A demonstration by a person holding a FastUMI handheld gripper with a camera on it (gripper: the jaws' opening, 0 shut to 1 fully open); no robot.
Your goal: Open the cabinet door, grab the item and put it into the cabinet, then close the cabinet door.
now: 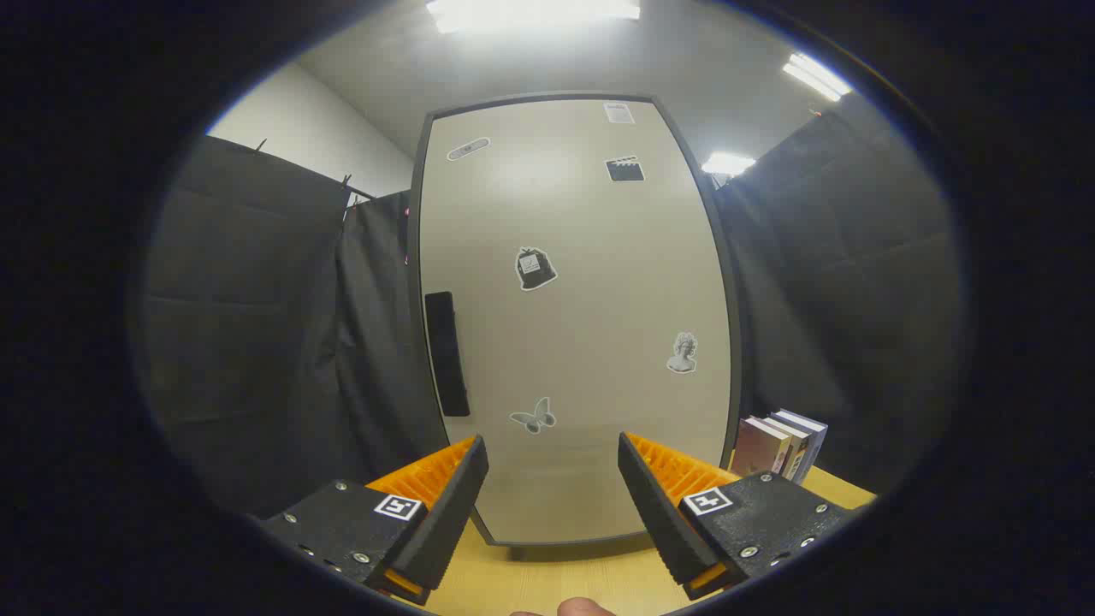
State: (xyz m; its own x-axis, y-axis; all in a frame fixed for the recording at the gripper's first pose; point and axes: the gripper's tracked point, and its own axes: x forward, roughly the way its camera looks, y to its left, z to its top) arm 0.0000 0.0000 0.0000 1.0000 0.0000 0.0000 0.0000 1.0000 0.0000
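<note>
A tall beige cabinet [573, 325] with a dark frame stands on a wooden table [547, 582], just ahead of my fingers. Its door is shut and carries several stickers. A black vertical handle [446, 352] sits on the door's left side, a little above and beyond my left finger. A few books [780, 445] stand upright beside the cabinet's right edge, beyond my right finger. My gripper [553, 458] is open, with nothing between its fingers, facing the lower part of the door.
Black cloth walls close in on both sides of the cabinet. A fingertip of a person's hand [585, 607] shows at the table's near edge below the fingers. Ceiling lights shine overhead.
</note>
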